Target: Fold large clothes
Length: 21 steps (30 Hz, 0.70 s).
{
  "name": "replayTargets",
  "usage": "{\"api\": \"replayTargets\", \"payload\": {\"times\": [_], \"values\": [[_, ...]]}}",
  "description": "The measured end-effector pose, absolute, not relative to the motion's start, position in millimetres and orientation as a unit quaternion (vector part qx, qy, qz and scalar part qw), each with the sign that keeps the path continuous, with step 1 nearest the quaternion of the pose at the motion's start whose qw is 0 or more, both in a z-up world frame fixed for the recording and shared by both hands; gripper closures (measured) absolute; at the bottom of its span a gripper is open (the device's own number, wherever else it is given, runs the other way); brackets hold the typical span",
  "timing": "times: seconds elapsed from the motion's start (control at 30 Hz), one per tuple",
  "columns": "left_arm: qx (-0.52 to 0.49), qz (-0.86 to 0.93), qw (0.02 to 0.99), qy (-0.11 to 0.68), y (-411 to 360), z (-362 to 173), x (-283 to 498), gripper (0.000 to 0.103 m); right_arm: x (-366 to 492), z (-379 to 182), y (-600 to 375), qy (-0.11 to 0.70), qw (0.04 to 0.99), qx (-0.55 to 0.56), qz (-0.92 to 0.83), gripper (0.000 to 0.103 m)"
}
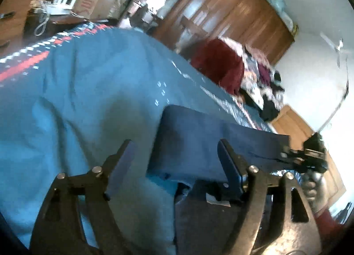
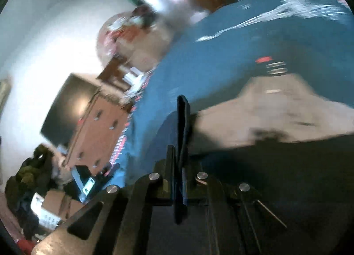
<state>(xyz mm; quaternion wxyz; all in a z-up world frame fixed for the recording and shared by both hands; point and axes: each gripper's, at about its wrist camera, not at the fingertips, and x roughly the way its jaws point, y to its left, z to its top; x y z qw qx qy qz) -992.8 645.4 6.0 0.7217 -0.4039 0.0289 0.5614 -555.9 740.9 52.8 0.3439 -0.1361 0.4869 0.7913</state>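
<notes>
Slippage is the main worry here; the right gripper (image 2: 180, 166) is pressed together on a thin folded edge of the navy garment (image 1: 199, 144), and in the right wrist view only a narrow strip of cloth stands between its fingers, so a tug could pull it free; the left gripper (image 1: 174, 155) is spread wide, its fingers either side of the near edge of the same garment and, as far as I can tell, not pinching it, so the cloth hangs from one hold alone; the garment is stretched in the air just above the blue bedspread (image 1: 77, 89), running from the left gripper toward the right one at the right of the left wrist view; if the left jaws close late or on too little cloth, the near side will likely sag and the fold go crooked; both views are blurred, so the grip depth is hard to judge; a pile of clothes (image 1: 254, 73) at the far end of the bed lies well apart and looks unlikely to interfere
</notes>
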Motion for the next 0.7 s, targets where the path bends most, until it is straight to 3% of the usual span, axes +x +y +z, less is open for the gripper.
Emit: {"api": "replayTargets", "payload": {"times": [0.3, 0.5, 0.7], "values": [[-0.396, 0.516, 0.744, 0.156, 699.0, -13.0, -893.2, 0.027, -384.1, 5.4, 721.8, 0.529, 0.432, -0.157, 0.714, 0.095], [-0.389, 0.527, 0.692, 0.303, 719.8, -59.5, -853.2, 0.027, -355.8, -66.3, 729.9, 0.566, 0.430, -0.185, 0.679, 0.095], [-0.388, 0.542, 0.680, 0.307, 705.6, -52.6, -857.6, 0.028, -358.8, -99.3, 728.7, 0.529, 0.465, -0.257, 0.661, 0.084]]}}
